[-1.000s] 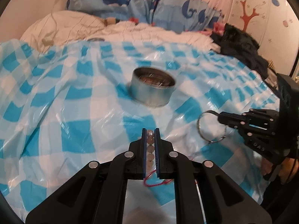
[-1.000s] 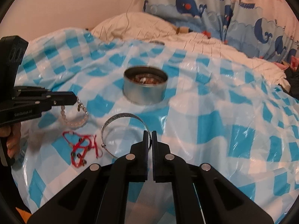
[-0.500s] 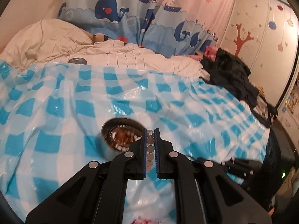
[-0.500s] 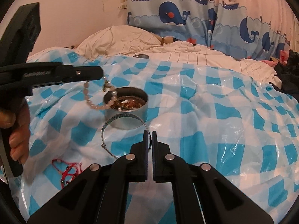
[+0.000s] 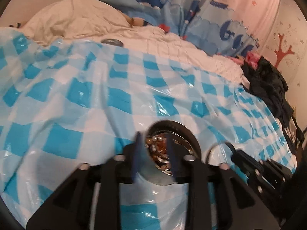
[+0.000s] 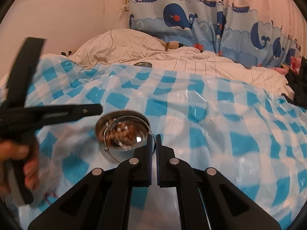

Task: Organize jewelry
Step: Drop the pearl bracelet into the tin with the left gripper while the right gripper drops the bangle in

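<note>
A round metal tin (image 5: 189,134) with beads and other jewelry in it sits on the blue-checked plastic sheet (image 5: 76,95). My left gripper (image 5: 154,149) hangs right over the tin with its jaws opening. Nothing is between them; the tin's contents show through the gap. In the right wrist view, my right gripper (image 6: 155,140) is shut on a thin silver bangle (image 6: 106,149), which hangs over the tin (image 6: 99,123). The left gripper (image 6: 96,110) reaches in from the left, held by a hand (image 6: 19,163). The left wrist view shows the right gripper (image 5: 234,151) and the bangle (image 5: 211,150) just right of the tin.
A red cord bracelet (image 6: 49,195) lies blurred on the sheet at lower left. A small round metal lid (image 6: 143,64) rests at the sheet's far edge by the white duvet (image 6: 124,44). Dark clothes (image 5: 268,80) are piled at the right. A whale-print curtain hangs behind.
The left gripper carried the bead bracelet over the tin and parted its jaws; the beads are gone from between them. The right gripper brought the silver bangle up over the tin.
</note>
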Demonstrator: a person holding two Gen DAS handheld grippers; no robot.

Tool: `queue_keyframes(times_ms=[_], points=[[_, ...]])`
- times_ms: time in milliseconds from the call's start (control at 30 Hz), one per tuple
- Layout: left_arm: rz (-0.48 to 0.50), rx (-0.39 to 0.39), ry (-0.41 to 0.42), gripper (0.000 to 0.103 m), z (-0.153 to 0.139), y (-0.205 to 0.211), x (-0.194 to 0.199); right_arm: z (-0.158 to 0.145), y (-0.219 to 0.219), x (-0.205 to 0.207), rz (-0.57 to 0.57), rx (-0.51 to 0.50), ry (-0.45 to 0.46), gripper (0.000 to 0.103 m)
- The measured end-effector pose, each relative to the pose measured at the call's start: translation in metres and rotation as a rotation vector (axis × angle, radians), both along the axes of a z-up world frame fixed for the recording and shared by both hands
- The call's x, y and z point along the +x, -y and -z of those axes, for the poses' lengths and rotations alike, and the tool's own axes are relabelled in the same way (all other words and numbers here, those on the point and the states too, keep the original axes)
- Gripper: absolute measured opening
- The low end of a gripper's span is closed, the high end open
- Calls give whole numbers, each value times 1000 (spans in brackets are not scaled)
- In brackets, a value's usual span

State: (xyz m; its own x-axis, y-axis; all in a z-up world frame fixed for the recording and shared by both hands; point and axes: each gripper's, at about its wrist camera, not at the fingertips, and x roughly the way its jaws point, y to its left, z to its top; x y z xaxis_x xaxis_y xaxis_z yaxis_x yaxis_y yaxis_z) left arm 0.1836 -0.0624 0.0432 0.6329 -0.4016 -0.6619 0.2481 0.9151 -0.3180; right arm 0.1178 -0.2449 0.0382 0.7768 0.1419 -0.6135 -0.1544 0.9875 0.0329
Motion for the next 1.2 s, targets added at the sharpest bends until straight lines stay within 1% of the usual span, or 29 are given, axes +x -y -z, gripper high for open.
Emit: queue_keyframes(times_ms=[33,200,233,300,333,367,400,467,500,533,600,667,733,800,867,900,967,1100,1133,1167,1200], points=[[-11,-5,-3,36,1,-5,0,1,-3,6,-3,-3,-1,4],[-39,5,-44,38,12,-19,3,14,-15,39,-17,0,-40,5],[-45,7,-51,39,14,-20,3,19,-17,46,-20,-6,-65,6],[-47,7,-62,42,18,-22,5,24,-16,49,-12,0,-75,6],[-49,4,-65,45,20,-24,5,26,-12,49,-4,11,-77,8],[-53,-2,-69,46,21,-24,6,26,-9,50,3,25,-76,22],[-57,-8,-72,47,23,-24,6,25,-3,49,22,45,-67,33],[-74,-33,-91,50,28,-28,8,24,5,50,52,68,-62,34],[-80,-41,-98,53,29,-29,8,25,7,51,68,60,-70,34],[-94,-46,-108,54,32,-31,10,26,10,53,100,42,-73,34],[-114,-63,-119,55,37,-34,10,33,18,57,170,21,-97,39],[-142,-70,-139,57,43,-40,13,41,24,63,209,2,-125,41],[-169,-78,-147,60,47,-44,15,50,27,72,200,-2,-173,43],[-183,-68,-156,62,50,-43,18,54,25,75,178,-9,-186,46],[-181,-43,-156,67,52,-38,19,57,22,76,150,-7,-188,46],[-172,-17,-151,70,53,-32,19,57,22,76,135,2,-189,46],[-182,30,-121,70,52,-25,16,57,18,75,99,7,-185,46],[-169,63,-108,70,48,-24,13,56,14,73,93,-8,-173,44],[-164,84,-99,70,47,-23,11,56,12,72,88,-14,-170,43],[-160,100,-92,70,46,-22,9,55,11,72,83,-17,-167,40],[-158,119,-82,69,44,-20,7,55,9,71,72,-20,-163,35]])
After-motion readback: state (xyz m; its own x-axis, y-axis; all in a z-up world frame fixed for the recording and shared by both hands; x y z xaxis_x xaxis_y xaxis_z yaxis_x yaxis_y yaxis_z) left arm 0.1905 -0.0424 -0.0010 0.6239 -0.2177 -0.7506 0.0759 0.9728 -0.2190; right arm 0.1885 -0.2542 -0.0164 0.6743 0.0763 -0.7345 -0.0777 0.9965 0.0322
